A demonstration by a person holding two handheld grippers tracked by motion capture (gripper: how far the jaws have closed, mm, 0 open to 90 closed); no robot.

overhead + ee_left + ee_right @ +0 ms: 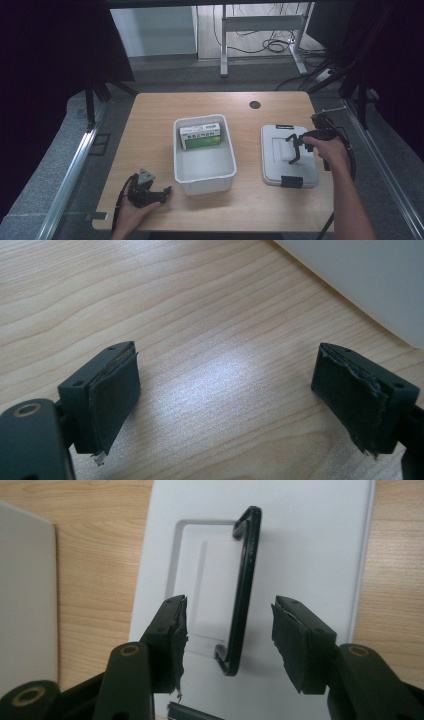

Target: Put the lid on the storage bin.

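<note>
Wooden table [150, 125]: white bin [204, 167] centre; right claw [229, 630] spread astride lid [288, 155] handle [242, 595]; left claw [225, 390] spread, apparently resting.

Where things sit on your table

The tub [204, 172] is in the middle of the table [150, 115], and the box [200, 137] lies in it, at the far end. The lid [288, 155] lies flat on the table to the right of the tub, with its handle [242, 595] on top. Your right gripper [295, 150] is over the lid, one jaw on each side of the handle. Your left gripper [150, 192] is near the front edge, left of the tub.
</note>
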